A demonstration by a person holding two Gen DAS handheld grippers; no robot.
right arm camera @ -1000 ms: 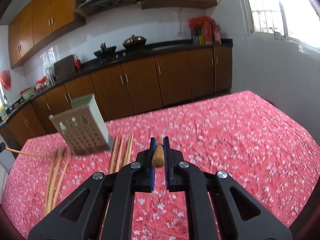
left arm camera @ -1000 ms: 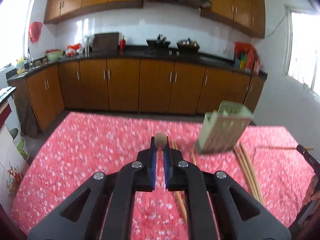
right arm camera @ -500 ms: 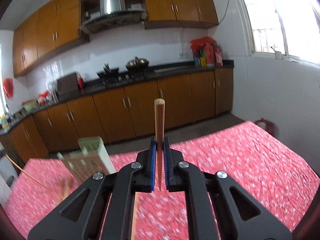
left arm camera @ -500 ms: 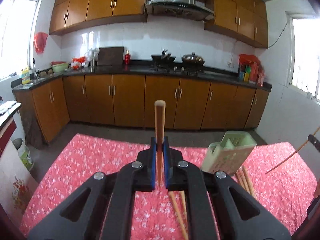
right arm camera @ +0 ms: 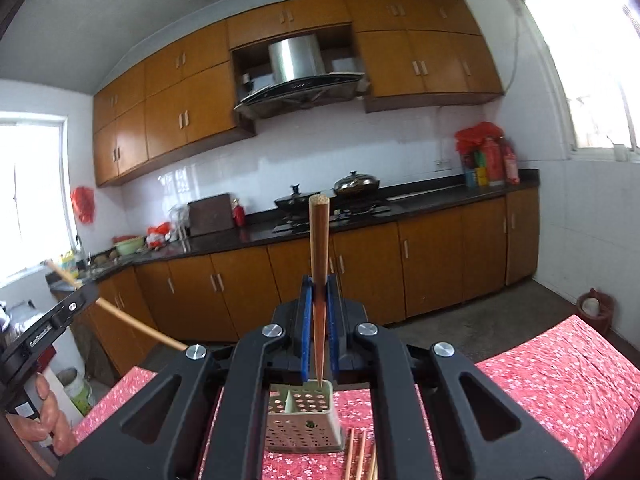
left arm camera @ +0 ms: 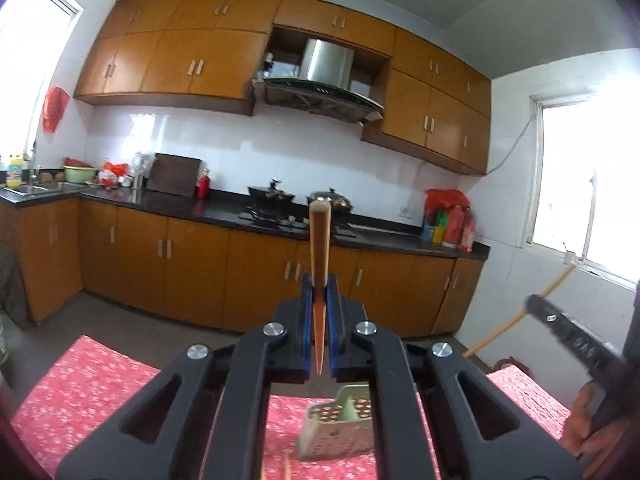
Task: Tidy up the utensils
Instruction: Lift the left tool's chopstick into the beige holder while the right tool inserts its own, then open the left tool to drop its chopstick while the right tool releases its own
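Wooden chopstick (right arm camera: 319,264) stands upright, clamped between the right gripper's (right arm camera: 319,300) blue fingers (right arm camera: 306,320).

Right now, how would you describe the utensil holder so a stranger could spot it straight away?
Find the red floral tablecloth on the table. Near its middle stands the utensil holder, a pale green plastic box with perforated walls and an inner divider. Loose wooden chopsticks lie flat beside it; it is the only upright container there.

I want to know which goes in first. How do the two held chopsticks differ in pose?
The right chopstick has its thin tip hanging right above the holder; the left chopstick ends short of the holder. Both stand upright, thick end up, clamped in shut grippers.
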